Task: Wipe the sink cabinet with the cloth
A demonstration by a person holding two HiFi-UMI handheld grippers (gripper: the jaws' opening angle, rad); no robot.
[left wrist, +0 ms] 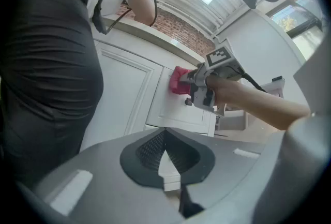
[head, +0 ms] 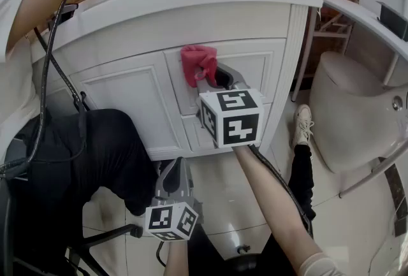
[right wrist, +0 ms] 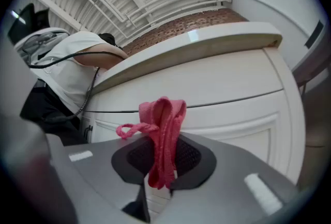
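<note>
At the left, a person's dark trouser leg is seen close against the sink cabinet. Low and just left of centre, the left gripper is held with its jaws closed on nothing, aimed toward the cabinet front and well apart from the cloth. Further right and higher, the pink cloth is clamped in the right gripper and pressed against the upper part of the middle door panel, just below the counter's overhang. The cloth is bunched ahead of the jaws, its long axis running up and down, with the white cabinet face directly beyond it. The right gripper is thus judged the one placed for wiping; how much has been wiped cannot be told. At the far right a toilet is seen.
</note>
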